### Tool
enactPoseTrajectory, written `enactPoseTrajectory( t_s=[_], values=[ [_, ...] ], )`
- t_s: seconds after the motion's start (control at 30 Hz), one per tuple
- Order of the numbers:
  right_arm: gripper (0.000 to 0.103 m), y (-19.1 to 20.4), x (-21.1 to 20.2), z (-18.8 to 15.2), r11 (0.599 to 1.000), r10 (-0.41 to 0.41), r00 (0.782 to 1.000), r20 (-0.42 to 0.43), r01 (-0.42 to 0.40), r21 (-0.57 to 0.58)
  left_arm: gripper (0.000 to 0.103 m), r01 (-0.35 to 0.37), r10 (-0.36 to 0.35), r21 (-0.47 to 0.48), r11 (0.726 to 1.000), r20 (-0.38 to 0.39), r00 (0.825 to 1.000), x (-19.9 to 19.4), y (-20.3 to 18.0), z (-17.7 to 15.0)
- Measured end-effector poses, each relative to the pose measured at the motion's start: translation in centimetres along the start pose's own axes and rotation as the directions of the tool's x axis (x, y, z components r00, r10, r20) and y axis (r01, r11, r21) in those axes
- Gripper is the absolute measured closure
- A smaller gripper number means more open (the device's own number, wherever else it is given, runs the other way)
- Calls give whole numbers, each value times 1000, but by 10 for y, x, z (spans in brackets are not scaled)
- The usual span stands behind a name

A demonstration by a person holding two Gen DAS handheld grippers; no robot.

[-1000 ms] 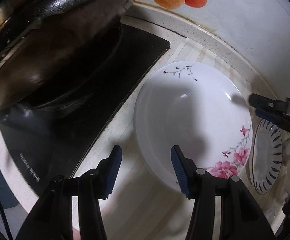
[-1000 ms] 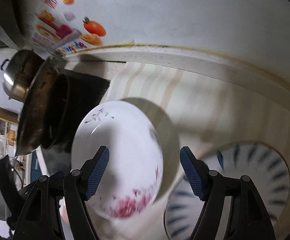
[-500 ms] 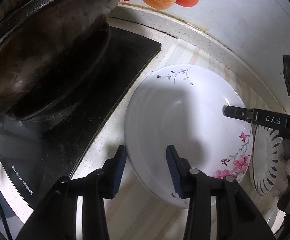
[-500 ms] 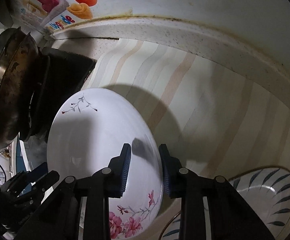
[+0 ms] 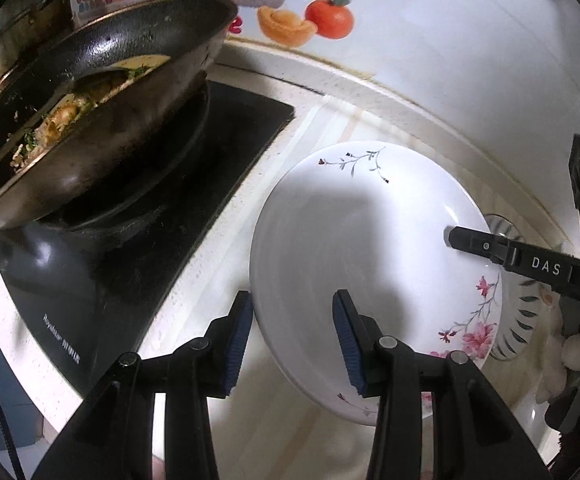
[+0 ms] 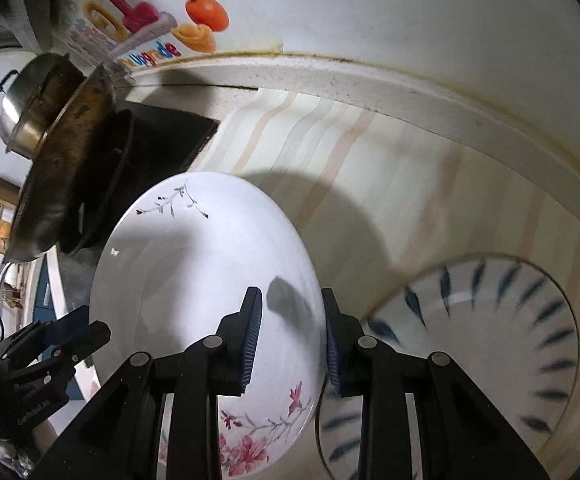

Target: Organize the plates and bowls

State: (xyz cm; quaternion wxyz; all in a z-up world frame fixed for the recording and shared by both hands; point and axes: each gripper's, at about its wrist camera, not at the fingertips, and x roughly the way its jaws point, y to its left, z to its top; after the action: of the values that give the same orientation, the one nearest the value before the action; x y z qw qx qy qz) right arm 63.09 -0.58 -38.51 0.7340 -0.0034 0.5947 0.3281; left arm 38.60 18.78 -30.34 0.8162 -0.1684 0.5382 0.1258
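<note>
A large white plate with pink flowers [image 5: 374,256] [image 6: 205,264] is held off the counter, tilted, between both grippers. My left gripper [image 5: 290,340] has its jaws closed on the plate's near-left rim. My right gripper [image 6: 292,332] has its jaws closed on the opposite rim; it also shows in the left wrist view [image 5: 490,246]. A second plate with dark blue leaf marks [image 6: 490,332] [image 5: 526,312] lies on the striped counter below and to the right of the flowered plate, partly hidden by it.
A black wok with food [image 5: 89,120] sits on a black induction cooker [image 5: 137,248] to the left. A steel pot [image 6: 29,96] stands behind it. The wall with fruit stickers [image 5: 326,16] runs along the back. The striped counter mat [image 6: 370,176] lies under the plates.
Both grippers closed on the flowered plate's opposite rims and lifted it, tilted, off the counter. More of the blue-leaf plate shows in the right wrist view.
</note>
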Motion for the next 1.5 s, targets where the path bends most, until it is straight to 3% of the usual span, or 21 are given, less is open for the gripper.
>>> enactPoseTrajectory(
  t_s=[0.23,0.47,0.8,1.17,1.5],
  values=[
    [72,-12,-63,-52,1000,16,998,59,-18,22,64,41,-41,17,999,31,999,-47,-32,-28],
    [72,-37,-130,-122,998,-3,994,108,-5,66,64,80,-86,92,993,58,995,-85,-76,-67],
    [72,-84,-198,-228,982,-48,988,148,20,187,64,141,-144,217,966,-3,990,-88,-140,-118],
    [72,-146,-190,-317,943,-77,993,86,45,329,64,181,-137,298,937,-163,977,-39,-191,-164],
    [72,-177,-173,-342,922,-80,996,44,57,382,64,157,-95,342,927,-191,977,-17,-218,-181]
  ],
)
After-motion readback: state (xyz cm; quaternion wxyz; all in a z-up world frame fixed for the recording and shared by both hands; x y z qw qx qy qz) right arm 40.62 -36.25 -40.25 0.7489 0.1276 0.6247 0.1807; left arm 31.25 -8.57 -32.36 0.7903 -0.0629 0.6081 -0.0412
